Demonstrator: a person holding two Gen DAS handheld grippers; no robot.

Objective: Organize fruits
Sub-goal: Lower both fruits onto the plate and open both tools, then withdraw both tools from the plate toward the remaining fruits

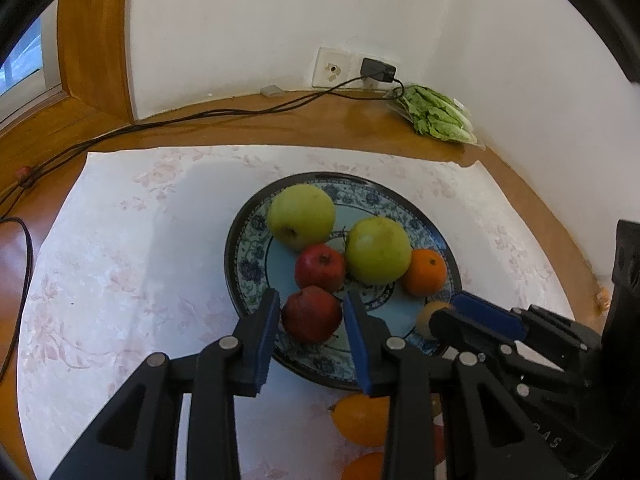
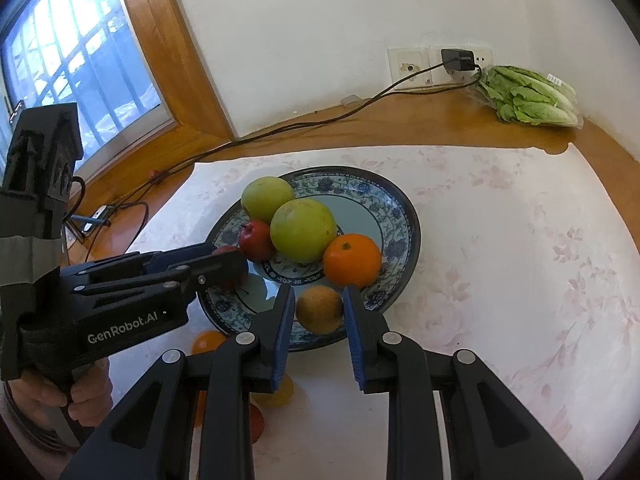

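A blue patterned plate (image 1: 248,256) (image 2: 400,216) holds two green apples (image 1: 301,216) (image 1: 378,250), two red pomegranates (image 1: 320,267) (image 1: 312,314), an orange (image 1: 425,272) (image 2: 352,259) and a brownish-yellow fruit (image 2: 320,309). My left gripper (image 1: 310,320) is open, its pads on either side of the near pomegranate with small gaps. My right gripper (image 2: 318,316) is open around the brownish-yellow fruit, not clamping it. The right gripper also shows in the left wrist view (image 1: 480,316). Loose orange and yellow fruits (image 1: 360,420) (image 2: 206,342) lie on the cloth in front of the plate.
A white floral cloth (image 1: 120,264) covers the wooden table. A bag of lettuce (image 1: 436,118) (image 2: 528,96) lies at the back right by the wall. A charger (image 1: 378,70) sits in a wall socket, its cable running left across the table. A window is at left.
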